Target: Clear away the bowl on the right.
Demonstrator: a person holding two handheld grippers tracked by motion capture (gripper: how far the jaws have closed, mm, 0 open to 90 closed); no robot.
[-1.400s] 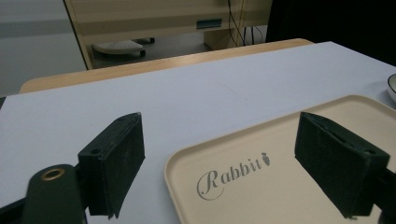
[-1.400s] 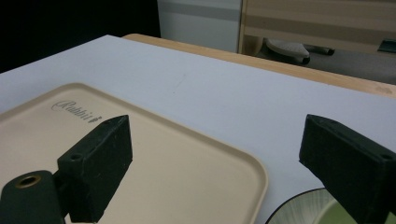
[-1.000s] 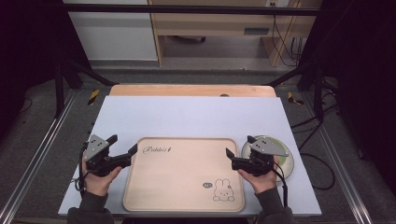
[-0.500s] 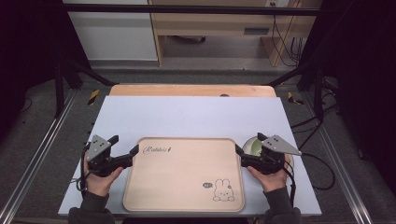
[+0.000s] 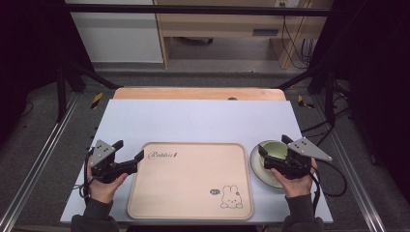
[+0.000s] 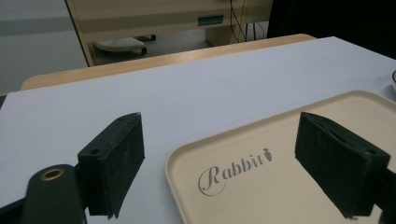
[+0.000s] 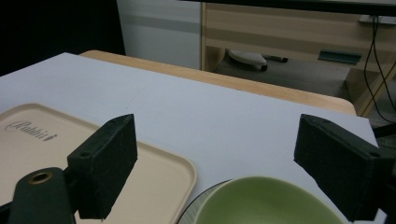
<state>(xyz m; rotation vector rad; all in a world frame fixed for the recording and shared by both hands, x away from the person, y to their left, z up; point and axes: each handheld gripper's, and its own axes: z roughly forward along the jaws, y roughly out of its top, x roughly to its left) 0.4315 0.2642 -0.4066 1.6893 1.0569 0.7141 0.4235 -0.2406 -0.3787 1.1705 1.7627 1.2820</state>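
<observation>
A beige tray (image 5: pixel 193 179) printed with "Rabbit" and a bunny lies on the white table top, near the front edge. At its right, a green bowl (image 5: pixel 276 151) sits on a pale plate (image 5: pixel 258 170). My left gripper (image 5: pixel 129 150) is open at the tray's near-left corner, and its jaws straddle the tray's (image 6: pixel 280 186) corner rim with nothing between them. My right gripper (image 5: pixel 274 145) is open just over the bowl's near side. Its view shows the bowl (image 7: pixel 266 200) low between the jaws, the right gripper (image 7: pixel 219 154) wide open, and the tray (image 7: pixel 28 135) to the left.
The white sheet (image 5: pixel 203 121) covers a wooden table whose back edge (image 5: pixel 198 93) shows. Black frame posts stand at both sides, and cables (image 5: pixel 333 174) trail off the right edge. A wooden desk (image 5: pixel 232 24) stands beyond the table.
My right gripper has moved right from the tray's right edge to the green bowl. The left gripper has stayed at the tray's left corner.
</observation>
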